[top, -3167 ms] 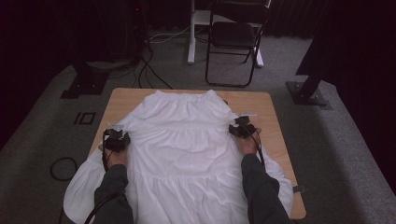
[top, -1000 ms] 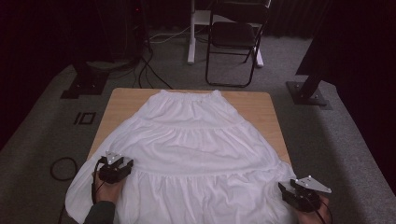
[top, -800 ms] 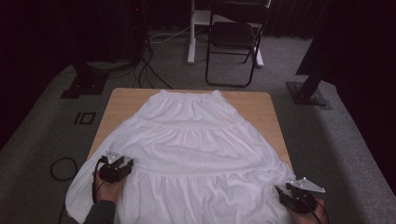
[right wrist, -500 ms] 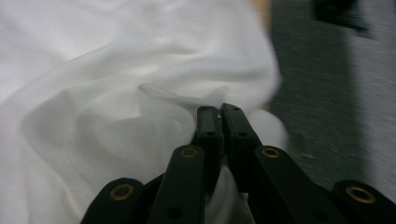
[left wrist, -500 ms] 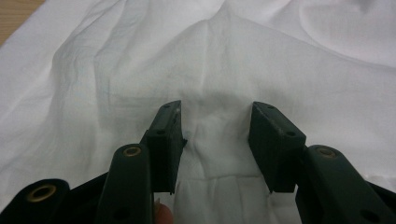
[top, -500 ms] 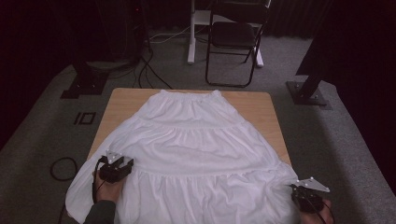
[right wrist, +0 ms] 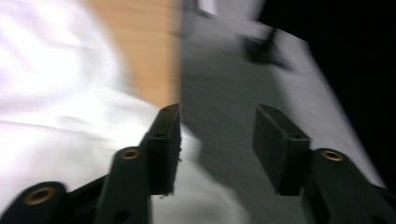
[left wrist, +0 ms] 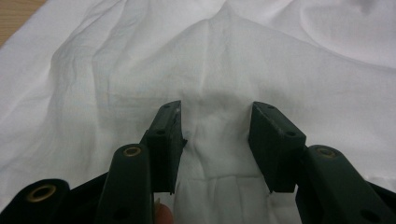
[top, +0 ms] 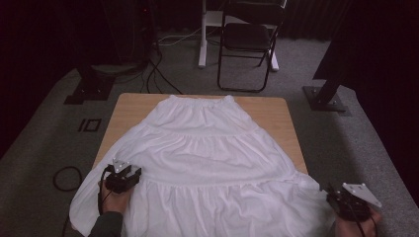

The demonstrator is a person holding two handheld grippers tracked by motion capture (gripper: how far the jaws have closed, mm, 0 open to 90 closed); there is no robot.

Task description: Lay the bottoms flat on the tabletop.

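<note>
- Skirt [top: 202, 168] lies spread flat over the table [top: 276, 111], hem overhanging; no fold is made yet.
- Left gripper [top: 122, 178] rests on cloth, jaws apart, pinching nothing.
- Right gripper [top: 352, 201], blurred, has just reopened and probably holds nothing.

The skirt [top: 207, 163] is thin white cloth, matt and softly creased, spread over a bench [top: 276, 118] of smooth pale wood, while the left hand-held gripper [left wrist: 217, 140] looks like dull black plastic and the floor [top: 346, 143] is rough grey carpet.
</note>
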